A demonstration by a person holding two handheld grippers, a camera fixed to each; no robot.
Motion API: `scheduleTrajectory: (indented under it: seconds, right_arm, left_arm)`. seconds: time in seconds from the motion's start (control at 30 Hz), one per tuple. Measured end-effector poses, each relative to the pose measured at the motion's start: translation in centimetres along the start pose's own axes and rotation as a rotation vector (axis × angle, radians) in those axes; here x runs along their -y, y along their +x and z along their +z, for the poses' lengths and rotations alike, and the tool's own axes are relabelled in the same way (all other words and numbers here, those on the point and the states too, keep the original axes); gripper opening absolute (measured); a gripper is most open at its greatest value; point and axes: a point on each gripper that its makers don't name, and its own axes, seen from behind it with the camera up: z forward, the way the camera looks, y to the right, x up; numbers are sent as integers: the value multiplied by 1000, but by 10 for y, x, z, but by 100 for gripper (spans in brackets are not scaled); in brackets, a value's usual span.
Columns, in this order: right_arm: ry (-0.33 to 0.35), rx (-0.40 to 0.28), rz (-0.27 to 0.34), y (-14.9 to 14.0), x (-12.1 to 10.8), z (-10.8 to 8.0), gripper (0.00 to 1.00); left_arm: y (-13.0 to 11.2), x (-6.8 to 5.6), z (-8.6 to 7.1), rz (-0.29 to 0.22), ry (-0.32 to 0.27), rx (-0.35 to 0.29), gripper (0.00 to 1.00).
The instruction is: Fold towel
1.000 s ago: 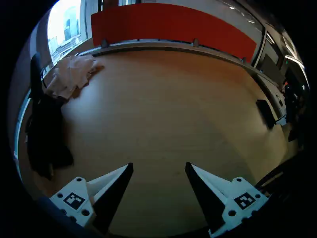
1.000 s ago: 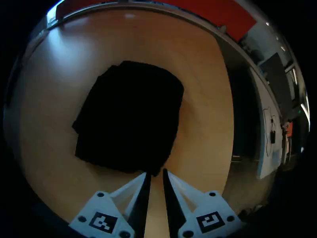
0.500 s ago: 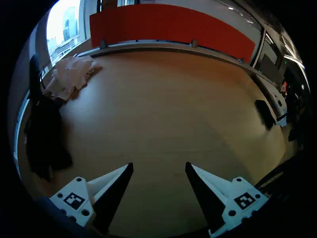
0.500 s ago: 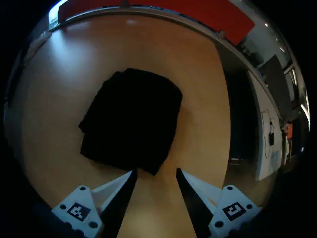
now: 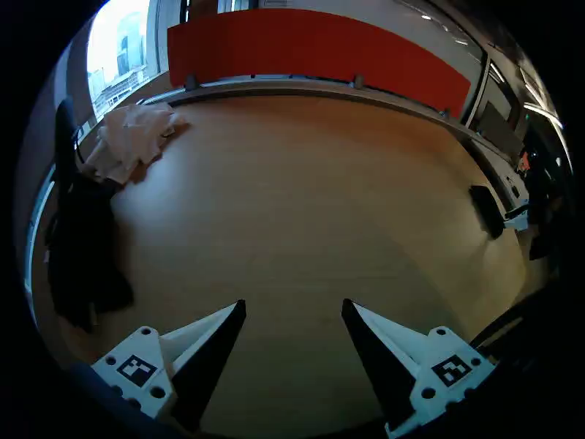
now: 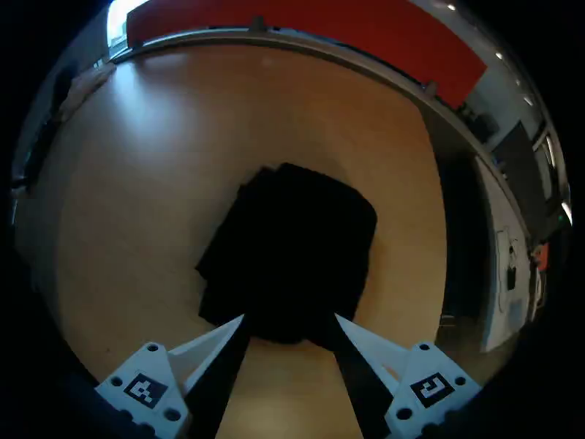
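Black towel (image 6: 292, 249); tan table (image 6: 146, 183); red panel (image 5: 314, 44); pale pink cloth heap (image 5: 131, 135)

The table (image 5: 307, 205) looks like pale wood – smooth, with a soft sheen under the light. The towel (image 6: 292, 241) is black cloth, fully matt. A crumpled cloth heap (image 5: 128, 139) is pale and soft. The left gripper (image 5: 292, 301) and right gripper (image 6: 289, 317) are matt white plastic, black inside – the red panel (image 5: 314, 47) looks smooth
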Motion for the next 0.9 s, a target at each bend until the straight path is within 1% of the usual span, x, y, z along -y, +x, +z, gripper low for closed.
scheduleTrajectory:
  seconds: [0.23, 0.53, 0.73, 0.9]
  right_arm:
    - [45, -30, -37, 21, 31, 7, 75]
    - [82, -42, -56, 36, 57, 16, 75]
    - [86, -35, -76, 37, 66, 21, 75]
    - [76, -28, -82, 34, 66, 25, 67]
  left_arm:
    - [-2, 4, -3, -10, 5, -4, 98]
    - [-8, 13, -6, -26, 17, -2, 98]
    - [-9, 15, -7, -29, 19, 0, 98]
    - [-9, 15, -7, -29, 19, 1, 98]
